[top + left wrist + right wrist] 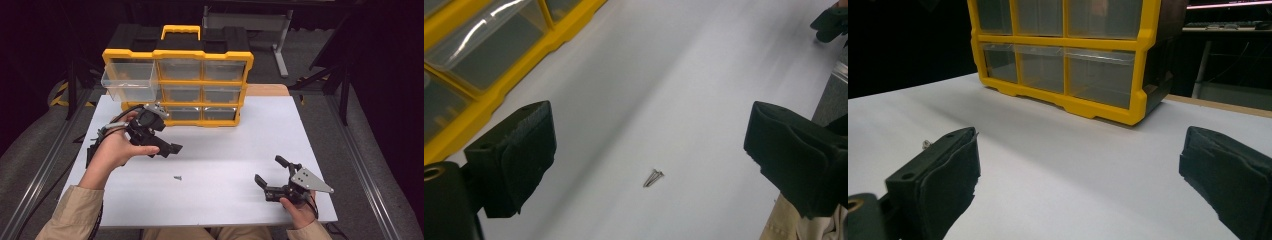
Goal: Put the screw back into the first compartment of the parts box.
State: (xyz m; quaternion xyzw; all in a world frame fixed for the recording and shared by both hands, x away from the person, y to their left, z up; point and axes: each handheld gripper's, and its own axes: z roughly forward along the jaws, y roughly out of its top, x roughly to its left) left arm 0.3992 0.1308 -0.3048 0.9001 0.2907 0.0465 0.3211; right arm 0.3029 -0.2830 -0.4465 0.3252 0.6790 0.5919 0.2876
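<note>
1. Screws lay on the bare white table, just in front of the person and near the middle of the near half; in the left gripper view they looked like two thin ones lying side by side and touching, though the high view showed them as one small speck.

2. Step in hand, as I judged it: the pick-up approach. The left gripper hung over the table at about ten o'clock from the screws, its jaws spread wide with nothing between the pads, which stood clear of the tabletop.

3. Next move, as I judged it: the jaws had to come down until the pads straddled the screws, then close squarely across them. Such thin, flat-lying things could slip out or roll, and one might be left behind.

4. The right gripper rested low at about three o'clock from the screws, well apart from them, jaws spread and empty.

5. The drawer cabinet stood at twelve o'clock, at the far edge of the table, yellow-framed.

6. Count: two screws as far as I could tell, two grippers, one cabinet with nine clear drawers, and one drawer pulled out at its top left.
</note>
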